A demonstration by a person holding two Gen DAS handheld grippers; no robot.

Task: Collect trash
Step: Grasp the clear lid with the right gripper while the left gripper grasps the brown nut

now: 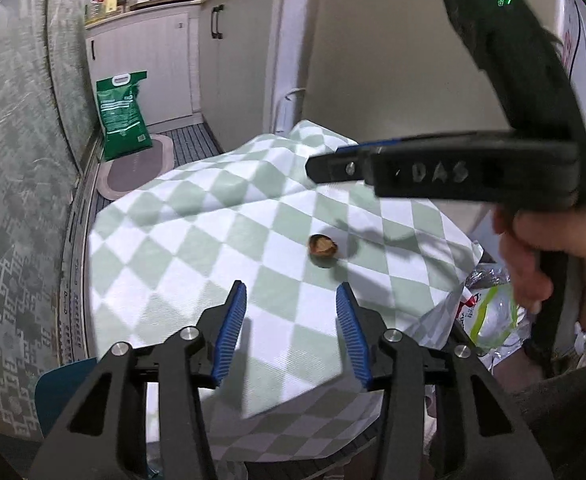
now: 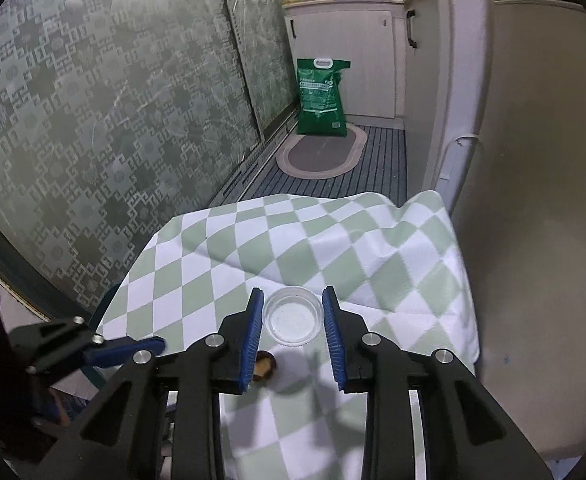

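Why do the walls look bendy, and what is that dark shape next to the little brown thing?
Left wrist view: the fisheye lens curves the patterned wall; the right gripper looks blurred. The dark shape on the tablecloth beside the nut shell is a shadow. Right wrist view: similar bending, shadows below the clear lid.

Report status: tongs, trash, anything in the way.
Left tongs open, empty, short of the nutshell. Right tongs open, above a clear plastic lid. Both on the checkered tablecloth. Nothing blocking.
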